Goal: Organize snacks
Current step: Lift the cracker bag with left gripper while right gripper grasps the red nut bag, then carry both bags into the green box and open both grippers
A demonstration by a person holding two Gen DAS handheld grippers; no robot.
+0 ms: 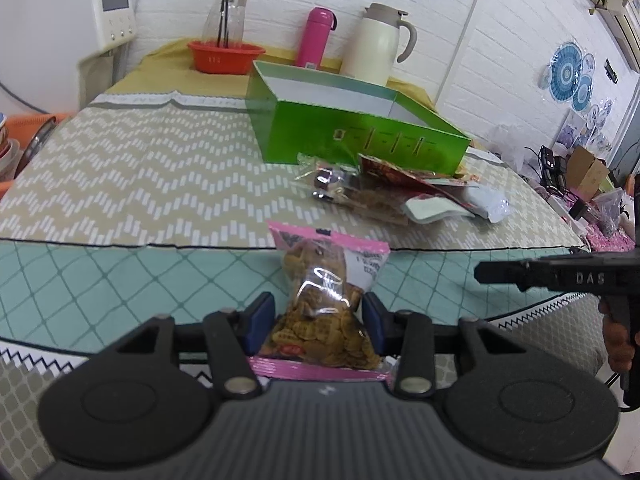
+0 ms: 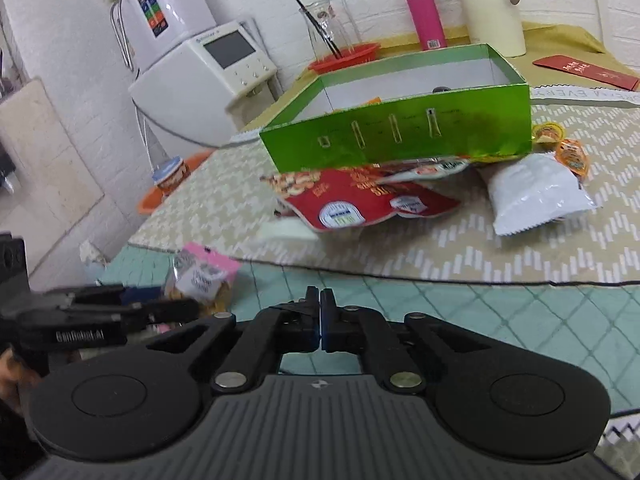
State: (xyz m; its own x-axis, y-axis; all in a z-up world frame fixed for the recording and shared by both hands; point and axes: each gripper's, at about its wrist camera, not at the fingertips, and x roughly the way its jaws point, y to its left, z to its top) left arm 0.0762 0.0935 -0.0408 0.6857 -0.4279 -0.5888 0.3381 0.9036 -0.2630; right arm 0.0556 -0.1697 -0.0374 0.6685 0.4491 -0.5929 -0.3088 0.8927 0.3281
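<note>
My left gripper (image 1: pixel 319 307) is shut on a pink-edged clear snack bag of golden crackers (image 1: pixel 326 296), held above the teal cloth at the table's near edge; the bag also shows in the right wrist view (image 2: pixel 202 278). My right gripper (image 2: pixel 321 300) is shut and empty, to the right of the left one. An open green box (image 1: pixel 352 128) (image 2: pixel 400 132) stands mid-table. Loose snacks lie in front of it: a red nut bag (image 2: pixel 360 196), a white packet (image 2: pixel 536 196), small orange packets (image 2: pixel 572 156), and a clear packet (image 1: pixel 332 180).
A pink flask (image 1: pixel 316 36), a cream thermos jug (image 1: pixel 380 44), a red basket (image 1: pixel 224 56) with a glass bottle and a red envelope (image 2: pixel 584 72) stand at the back. A white appliance (image 2: pixel 216 76) is off the table's left side.
</note>
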